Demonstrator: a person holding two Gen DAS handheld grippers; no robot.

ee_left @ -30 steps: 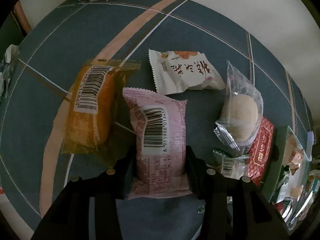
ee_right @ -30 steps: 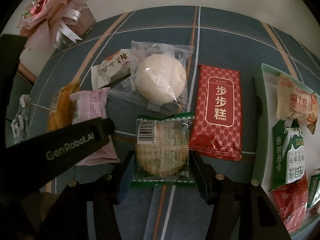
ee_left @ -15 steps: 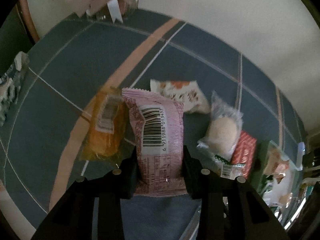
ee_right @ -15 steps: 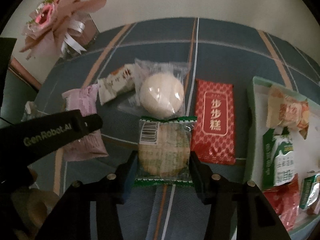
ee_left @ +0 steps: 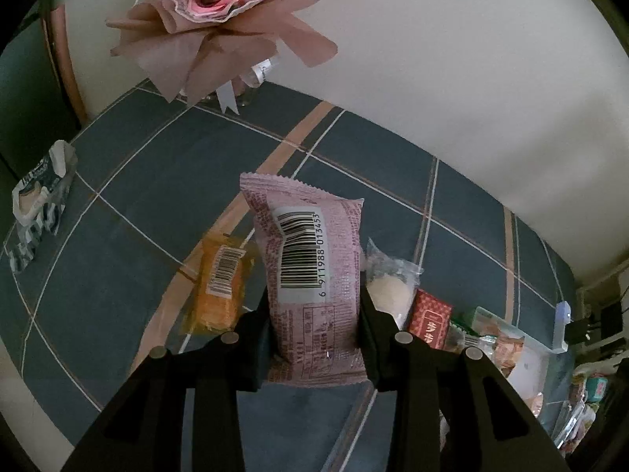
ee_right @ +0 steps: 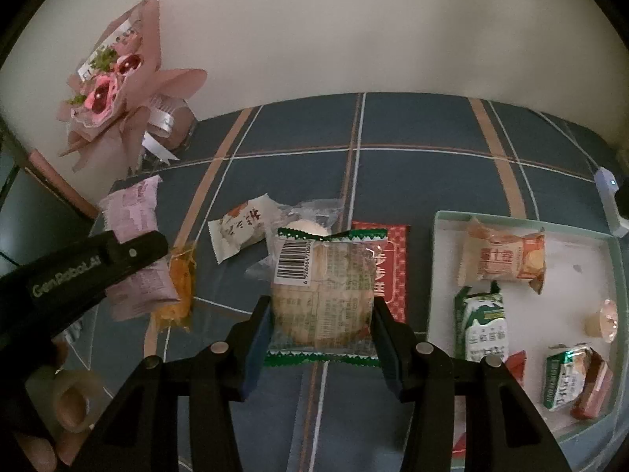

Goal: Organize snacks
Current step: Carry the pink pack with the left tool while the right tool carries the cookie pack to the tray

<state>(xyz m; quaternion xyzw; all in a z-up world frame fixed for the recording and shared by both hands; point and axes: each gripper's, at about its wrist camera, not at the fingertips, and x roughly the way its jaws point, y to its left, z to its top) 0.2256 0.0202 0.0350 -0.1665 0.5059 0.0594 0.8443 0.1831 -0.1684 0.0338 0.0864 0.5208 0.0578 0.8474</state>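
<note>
Both packets lifted off tablecloth [ee_right: 432, 181] since earlier. Left gripper [ee_left: 314, 326] clamped on pink packet [ee_left: 310, 275]; right gripper [ee_right: 320, 322] clamped on green-edged packet [ee_right: 322, 295], left of tray [ee_right: 440, 275].

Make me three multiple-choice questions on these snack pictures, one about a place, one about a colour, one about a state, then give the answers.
1. Where does the bouquet stand?
A. in the tray
B. at the table's far left corner by the wall
C. on the red packet

2. What colour is the packet in the left tool?
A. pink
B. green
C. blue

3. What state is the round cake in?
A. lying in the tray
B. unwrapped on the cloth
C. clamped in the right tool, off the table

Answers: 1 B, it stands against the wall at the cloth's corner. 2 A, the pink packet sits between the left tool's fingers. 3 C, both fingers press its wrapper and the tray lies to its right.
</note>
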